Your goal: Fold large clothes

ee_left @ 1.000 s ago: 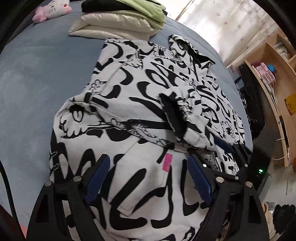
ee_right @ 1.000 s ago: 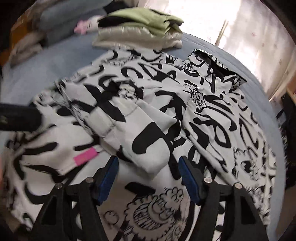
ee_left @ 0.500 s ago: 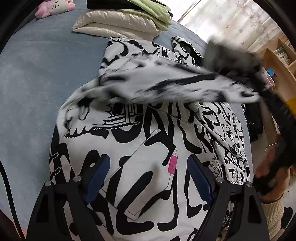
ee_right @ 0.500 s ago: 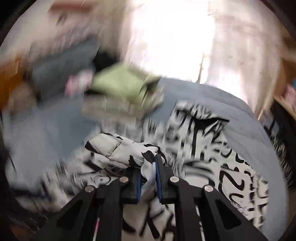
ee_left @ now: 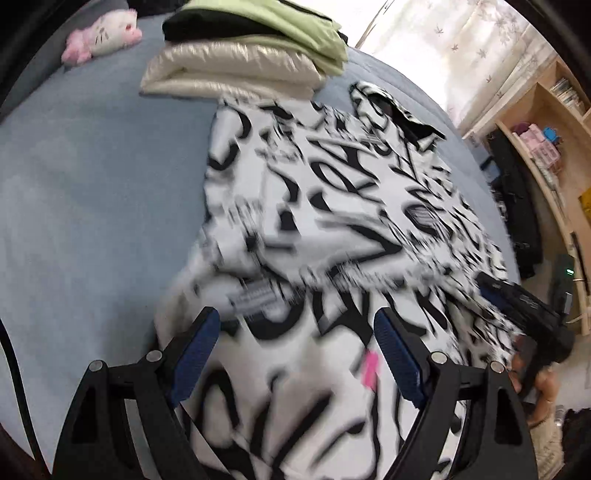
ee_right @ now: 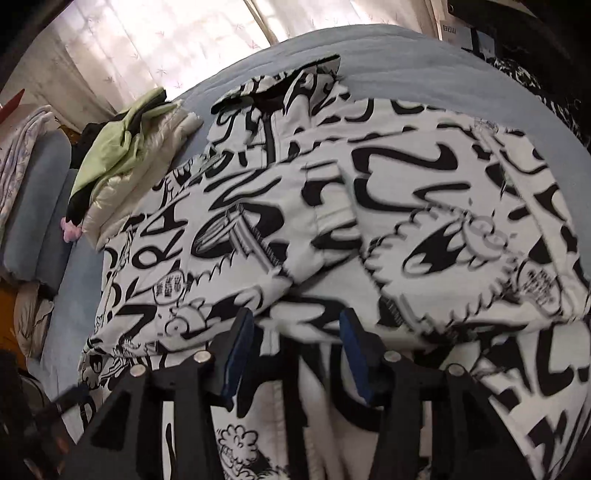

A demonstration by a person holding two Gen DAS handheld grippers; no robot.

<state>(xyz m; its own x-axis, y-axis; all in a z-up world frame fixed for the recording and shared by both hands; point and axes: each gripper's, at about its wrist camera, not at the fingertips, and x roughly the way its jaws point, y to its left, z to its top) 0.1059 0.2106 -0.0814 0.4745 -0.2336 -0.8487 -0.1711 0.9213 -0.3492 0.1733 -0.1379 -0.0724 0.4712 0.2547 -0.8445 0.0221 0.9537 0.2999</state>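
A large white jacket with black graffiti print (ee_left: 325,221) lies spread on the blue bed (ee_left: 92,184), a sleeve laid across its front. It has a small pink tag (ee_left: 370,363). My left gripper (ee_left: 297,332) is open and empty just above the jacket's lower part. My right gripper (ee_right: 295,328) is open, its blue pads just above the jacket (ee_right: 332,206), by the folded-over sleeve. The right gripper also shows in the left wrist view (ee_left: 517,299) at the jacket's right edge.
A stack of folded clothes, cream and green (ee_left: 251,55), lies at the head of the bed, also in the right wrist view (ee_right: 125,140). A pink plush toy (ee_left: 99,33) is beside it. Wooden shelves (ee_left: 546,122) stand to the right. Curtains (ee_right: 166,48) hang behind.
My right gripper carried the sleeve up and across the jacket while shut on it, then opened and let it go. My left gripper stayed open and shifted slightly.
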